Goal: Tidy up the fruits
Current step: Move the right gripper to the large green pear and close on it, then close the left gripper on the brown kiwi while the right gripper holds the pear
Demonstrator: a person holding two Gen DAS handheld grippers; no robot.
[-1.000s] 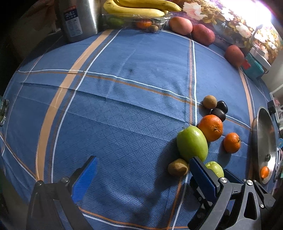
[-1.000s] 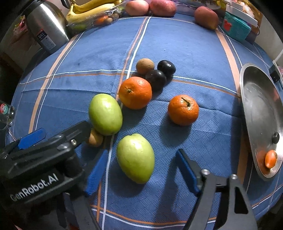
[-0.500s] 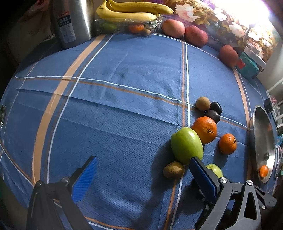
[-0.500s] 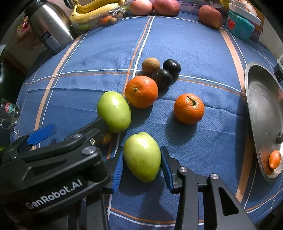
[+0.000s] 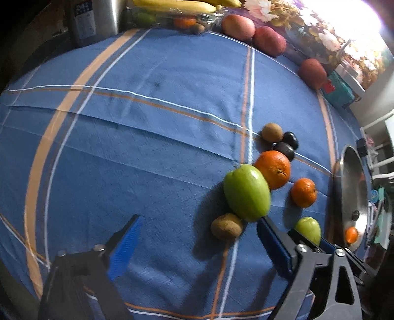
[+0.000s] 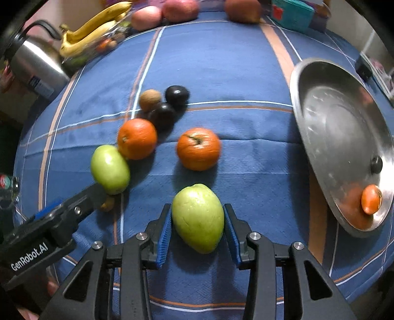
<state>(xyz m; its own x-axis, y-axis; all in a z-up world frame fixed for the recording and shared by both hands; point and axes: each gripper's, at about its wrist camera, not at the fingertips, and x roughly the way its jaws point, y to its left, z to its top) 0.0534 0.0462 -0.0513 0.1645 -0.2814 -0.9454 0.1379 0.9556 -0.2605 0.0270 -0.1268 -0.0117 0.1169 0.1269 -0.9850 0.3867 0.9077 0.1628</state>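
My right gripper (image 6: 197, 209) is shut on a pointed green fruit (image 6: 198, 216), its blue pads pressing both sides just above the blue cloth. My left gripper (image 5: 199, 219) points down at the cloth with its jaws closing. A brown kiwi (image 5: 226, 226) lies between its fingers, close to the right finger (image 5: 273, 243), and no pad touches it. A bigger green fruit (image 5: 246, 192) lies just beyond, against a large orange (image 5: 273, 168). A smaller orange (image 6: 198, 149) sits ahead of the right gripper. Two dark plums (image 6: 170, 105) and another kiwi (image 6: 149, 99) lie farther back.
A steel plate (image 6: 320, 118) on the right holds a small orange fruit (image 6: 370, 199). At the far edge stand a steel kettle (image 6: 34, 66), a tray with bananas (image 6: 93, 32), reddish fruits (image 6: 179, 9) and a teal box (image 6: 293, 11).
The right gripper closed on the pointed green fruit and has shifted right with it, nearer the plate. The left gripper's jaws have narrowed a little around the kiwi.
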